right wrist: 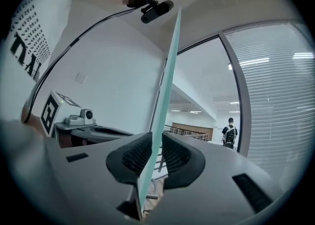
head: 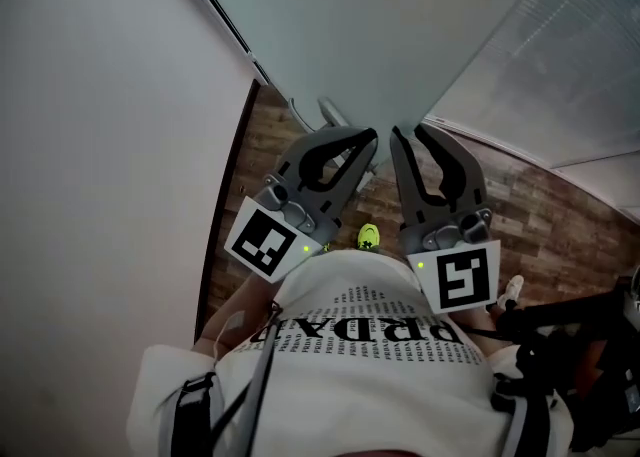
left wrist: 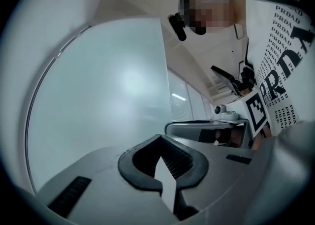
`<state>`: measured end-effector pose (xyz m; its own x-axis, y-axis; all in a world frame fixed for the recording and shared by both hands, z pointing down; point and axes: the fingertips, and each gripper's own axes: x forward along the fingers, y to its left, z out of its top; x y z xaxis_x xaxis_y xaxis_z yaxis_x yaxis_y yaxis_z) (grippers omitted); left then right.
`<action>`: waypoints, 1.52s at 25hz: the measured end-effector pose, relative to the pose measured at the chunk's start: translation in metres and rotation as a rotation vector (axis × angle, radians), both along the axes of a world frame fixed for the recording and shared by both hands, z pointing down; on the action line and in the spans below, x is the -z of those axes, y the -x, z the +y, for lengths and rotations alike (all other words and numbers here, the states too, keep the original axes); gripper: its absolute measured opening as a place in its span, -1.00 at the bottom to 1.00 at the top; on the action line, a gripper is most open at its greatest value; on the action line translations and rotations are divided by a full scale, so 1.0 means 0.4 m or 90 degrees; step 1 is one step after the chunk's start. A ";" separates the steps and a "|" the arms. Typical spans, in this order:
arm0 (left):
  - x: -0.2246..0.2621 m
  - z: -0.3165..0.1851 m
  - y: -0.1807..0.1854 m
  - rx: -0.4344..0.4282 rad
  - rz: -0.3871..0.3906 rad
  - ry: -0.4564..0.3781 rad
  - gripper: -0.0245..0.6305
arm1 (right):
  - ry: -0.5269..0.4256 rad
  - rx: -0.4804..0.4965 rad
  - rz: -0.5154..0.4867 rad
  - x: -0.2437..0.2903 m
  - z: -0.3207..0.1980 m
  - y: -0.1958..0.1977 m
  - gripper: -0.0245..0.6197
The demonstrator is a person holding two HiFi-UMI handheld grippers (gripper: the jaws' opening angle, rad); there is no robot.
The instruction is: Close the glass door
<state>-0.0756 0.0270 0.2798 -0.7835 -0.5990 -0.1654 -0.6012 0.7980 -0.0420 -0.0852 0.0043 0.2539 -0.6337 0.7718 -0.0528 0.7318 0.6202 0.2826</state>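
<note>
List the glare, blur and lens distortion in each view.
Head view: soft even light, no hard shadows, the door reads as a flat pale sheet. Left gripper view: fisheye with black corners, a hazy bright patch on the door, a mosaic patch up top. Right gripper view: fisheye bows the frame; strip lights beyond glow white.

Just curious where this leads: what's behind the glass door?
Past the edge of the glass door, held in the right gripper, a railing and a person show. The pane looks milky, hiding whatever lies directly behind.
</note>
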 end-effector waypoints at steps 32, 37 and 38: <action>0.062 -0.024 0.025 -0.098 -0.016 0.021 -0.93 | 0.028 -0.093 -0.009 0.047 -0.033 0.012 -0.75; 0.002 -0.004 0.014 -0.090 -0.007 0.033 -0.93 | -0.005 -0.089 0.005 -0.007 -0.022 -0.023 -0.75; -0.003 -0.004 0.017 -0.086 -0.012 0.035 -0.93 | -0.009 -0.085 0.003 -0.012 -0.022 -0.021 -0.75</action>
